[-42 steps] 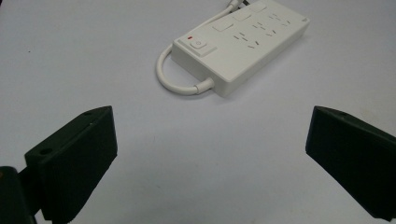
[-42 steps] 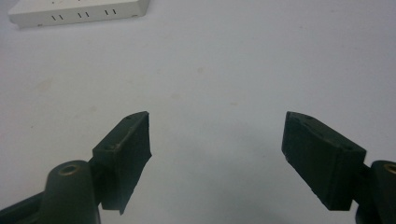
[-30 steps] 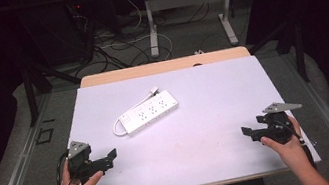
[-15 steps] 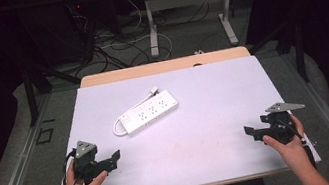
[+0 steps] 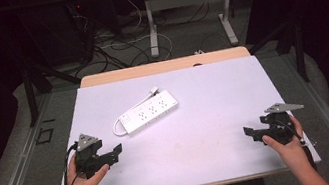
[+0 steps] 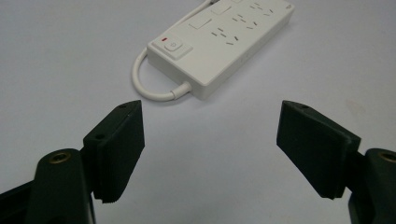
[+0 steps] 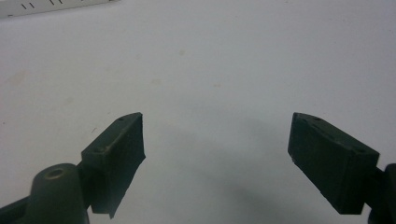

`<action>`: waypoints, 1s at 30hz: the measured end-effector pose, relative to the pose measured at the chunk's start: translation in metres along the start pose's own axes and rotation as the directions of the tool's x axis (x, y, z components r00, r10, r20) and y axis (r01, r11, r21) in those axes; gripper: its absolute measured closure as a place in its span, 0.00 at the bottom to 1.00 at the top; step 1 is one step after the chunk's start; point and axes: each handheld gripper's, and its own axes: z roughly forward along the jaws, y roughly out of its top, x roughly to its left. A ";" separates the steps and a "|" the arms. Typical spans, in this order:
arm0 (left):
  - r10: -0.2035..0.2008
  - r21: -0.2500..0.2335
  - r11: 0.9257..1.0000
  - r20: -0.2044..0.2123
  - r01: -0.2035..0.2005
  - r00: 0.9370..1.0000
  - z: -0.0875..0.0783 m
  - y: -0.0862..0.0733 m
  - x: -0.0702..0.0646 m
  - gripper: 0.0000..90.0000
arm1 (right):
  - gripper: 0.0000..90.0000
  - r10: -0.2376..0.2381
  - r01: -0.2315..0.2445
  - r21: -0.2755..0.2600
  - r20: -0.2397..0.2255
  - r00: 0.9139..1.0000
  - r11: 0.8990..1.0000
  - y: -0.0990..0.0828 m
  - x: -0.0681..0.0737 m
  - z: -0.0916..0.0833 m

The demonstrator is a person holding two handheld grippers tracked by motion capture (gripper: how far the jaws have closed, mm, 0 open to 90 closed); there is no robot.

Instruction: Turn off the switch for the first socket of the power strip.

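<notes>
A white power strip [image 5: 149, 111] with a short looped cord lies flat on the pale table top [image 5: 207, 116], left of centre. My left gripper [image 5: 112, 154] hovers near the front left, pointing toward the strip. In the left gripper view the strip [image 6: 224, 37] lies just beyond the left gripper [image 6: 210, 112]. Its jaws have just been closing a little but stand apart with nothing between them. My right gripper [image 5: 250, 134] is at the front right, and the right gripper [image 7: 217, 121] stands open over bare table. An end of the strip [image 7: 46, 5] shows far off.
A wooden strip [image 5: 163, 66] borders the table's far edge. Beyond it are table legs [image 5: 151, 23] and tangled cables [image 5: 108, 41] on the dark floor. Grey floor rails [image 5: 18, 167] run along both sides.
My left gripper has shifted slightly to the right and away from the front edge. The right gripper and the power strip have stayed in place.
</notes>
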 end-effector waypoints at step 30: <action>0.051 0.021 0.998 0.026 -0.051 0.998 0.014 0.077 -0.012 0.39 | 0.20 0.007 -0.007 0.006 -0.015 1.000 1.000 -0.001 0.000 0.002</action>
